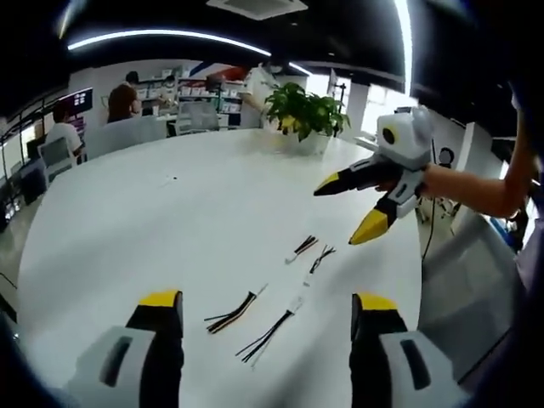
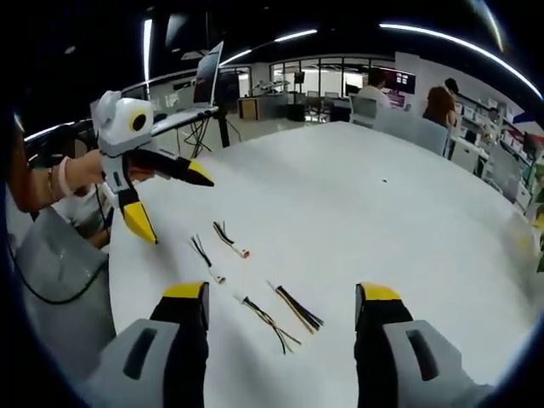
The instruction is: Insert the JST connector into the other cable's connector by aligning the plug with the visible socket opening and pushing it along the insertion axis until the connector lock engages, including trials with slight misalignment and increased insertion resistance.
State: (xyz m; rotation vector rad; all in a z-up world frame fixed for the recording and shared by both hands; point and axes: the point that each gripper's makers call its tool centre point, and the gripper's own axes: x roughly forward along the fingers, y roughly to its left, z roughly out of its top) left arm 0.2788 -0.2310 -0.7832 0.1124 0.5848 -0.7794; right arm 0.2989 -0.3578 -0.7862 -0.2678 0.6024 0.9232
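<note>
— Looking along the left claw [image 1: 266, 306], what do you see?

— Both jaws stand wide apart with nothing between them, low over the white worktop [image 1: 170, 221]. Just ahead lie four short cable pieces: a striped bundle [image 1: 231, 314] nearest the left jaw, a black lead with a white connector [image 1: 274, 330] beside it, and farther out a second black lead [image 1: 320, 257] and a short piece with a pale plug [image 1: 303, 248].

— And the right claw [image 2: 283, 297]?

— Also spread wide and holding nothing. From its own view the same four cables lie between and beyond its jaws: the multicoloured bundle [image 2: 299, 308], the black lead [image 2: 263, 321], another lead with a white connector [image 2: 206, 259], and the short one [image 2: 230, 238]. None of them touch; no plug is joined to another.

— Do the claws see each other?

— Yes. In the left gripper view the right one hangs above the worktop's far right side, in a person's hand [image 1: 442, 180], jaws parted. In the right gripper view the left one [image 2: 174, 204] hovers at the left, likewise open.

— Any containers?

— A pot with a leafy plant [image 1: 303, 115] at the worktop's far edge.

— Room to move?

— Broad bare white surface around the cables. Beyond the rounded edge: office desks, seated people [image 1: 123, 100], ceiling light strips [image 1: 170, 38].
</note>
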